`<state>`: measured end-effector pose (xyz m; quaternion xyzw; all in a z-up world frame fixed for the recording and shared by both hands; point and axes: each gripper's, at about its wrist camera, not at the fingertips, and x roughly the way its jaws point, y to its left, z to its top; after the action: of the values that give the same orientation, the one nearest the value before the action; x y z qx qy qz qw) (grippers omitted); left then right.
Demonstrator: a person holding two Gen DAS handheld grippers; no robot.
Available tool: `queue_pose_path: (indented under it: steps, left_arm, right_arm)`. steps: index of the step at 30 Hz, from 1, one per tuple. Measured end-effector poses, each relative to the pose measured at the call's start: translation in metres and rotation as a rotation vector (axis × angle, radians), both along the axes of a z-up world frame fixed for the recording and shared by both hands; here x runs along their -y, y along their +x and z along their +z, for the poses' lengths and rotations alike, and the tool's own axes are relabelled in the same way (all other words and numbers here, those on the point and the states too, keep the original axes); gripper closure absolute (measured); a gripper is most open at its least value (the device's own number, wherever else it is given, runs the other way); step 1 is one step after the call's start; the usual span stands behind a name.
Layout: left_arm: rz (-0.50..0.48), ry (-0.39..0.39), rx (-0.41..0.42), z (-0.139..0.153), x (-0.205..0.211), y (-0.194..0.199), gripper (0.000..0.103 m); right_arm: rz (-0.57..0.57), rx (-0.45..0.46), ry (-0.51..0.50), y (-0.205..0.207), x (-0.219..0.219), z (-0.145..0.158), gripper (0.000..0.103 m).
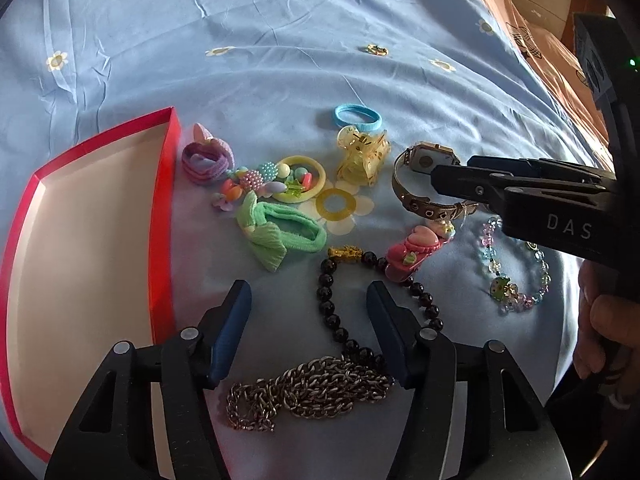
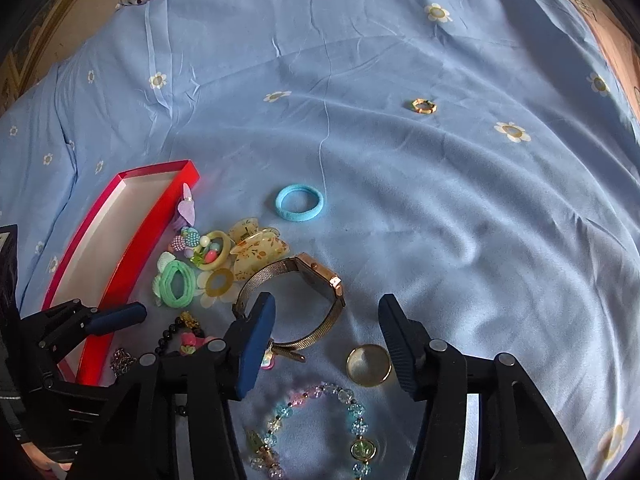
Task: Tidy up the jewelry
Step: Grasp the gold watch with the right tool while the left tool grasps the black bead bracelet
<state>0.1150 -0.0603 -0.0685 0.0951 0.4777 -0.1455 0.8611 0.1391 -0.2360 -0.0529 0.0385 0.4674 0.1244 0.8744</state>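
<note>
My left gripper (image 1: 308, 292) is open low over the blue sheet, with a black bead bracelet (image 1: 326, 292) lying loose between its fingers and a silver chain (image 1: 312, 392) just below it. An open red box (image 1: 164, 240) lies to its left. My right gripper (image 2: 328, 302) is also open, its left finger over the band of a gold watch (image 2: 316, 276); it holds nothing. A pastel bead bracelet (image 2: 352, 412) and a round gold piece (image 2: 368, 364) lie under it. In the left wrist view the right gripper (image 1: 452, 178) reaches in over the watch (image 1: 420, 160).
On the flowered sheet lie a green scrunchie (image 1: 280, 236), a purple hair tie (image 1: 208, 156), a yellow ring with beads (image 1: 300, 178), a yellow claw clip (image 1: 362, 156), a pink heart clip (image 1: 412, 252) and a blue hair tie (image 2: 299, 203). A small gold ring (image 2: 424, 106) lies apart, farther back.
</note>
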Motion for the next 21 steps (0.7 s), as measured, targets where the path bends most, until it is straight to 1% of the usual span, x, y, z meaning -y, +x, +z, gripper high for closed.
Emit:
queue_pose_path:
  steps: [1,2,3,4,5,6,7,8,9,13,21]
  left_arm:
    - [-0.003,-0.001,0.000,-0.001,0.001,0.002,0.054]
    - [-0.008,-0.009,-0.004,-0.002,0.001,0.003,0.056]
    - [-0.015,-0.013,-0.006,-0.002,0.001,0.004,0.063]
    - [-0.019,-0.018,-0.006,-0.001,0.000,0.004,0.074]
    - [-0.024,-0.022,-0.005,-0.001,0.001,0.004,0.080]
    - [-0.032,-0.029,-0.007,-0.001,0.001,0.004,0.094]
    - [-0.037,-0.039,-0.012,-0.001,0.000,0.005,0.096]
    - [-0.034,-0.046,-0.011,-0.001,-0.001,0.005,0.096]
    - [-0.034,-0.055,-0.009,0.000,-0.002,0.005,0.097]
    - [-0.025,-0.110,0.004,0.009,-0.006,0.000,0.097]
    - [-0.019,-0.220,0.063,0.047,-0.022,-0.014,0.097]
  right_arm:
    - [0.003,-0.007,0.001,0.002,-0.001,-0.002,0.054]
    - [0.007,-0.011,-0.001,0.004,-0.003,-0.004,0.056]
    - [0.010,-0.013,-0.006,0.005,-0.005,-0.006,0.058]
    - [0.013,-0.014,-0.013,0.006,-0.007,-0.008,0.063]
    - [0.016,-0.015,-0.020,0.006,-0.008,-0.009,0.070]
    - [0.017,-0.013,-0.025,0.006,-0.009,-0.010,0.074]
    - [0.013,-0.011,-0.031,0.006,-0.009,-0.011,0.084]
    - [0.009,-0.011,-0.029,0.006,-0.008,-0.011,0.091]
    - [0.006,-0.010,-0.021,0.006,-0.007,-0.010,0.093]
    - [-0.007,0.003,0.020,0.001,0.000,-0.005,0.093]
    - [-0.027,0.053,0.096,-0.020,0.004,0.022,0.094]
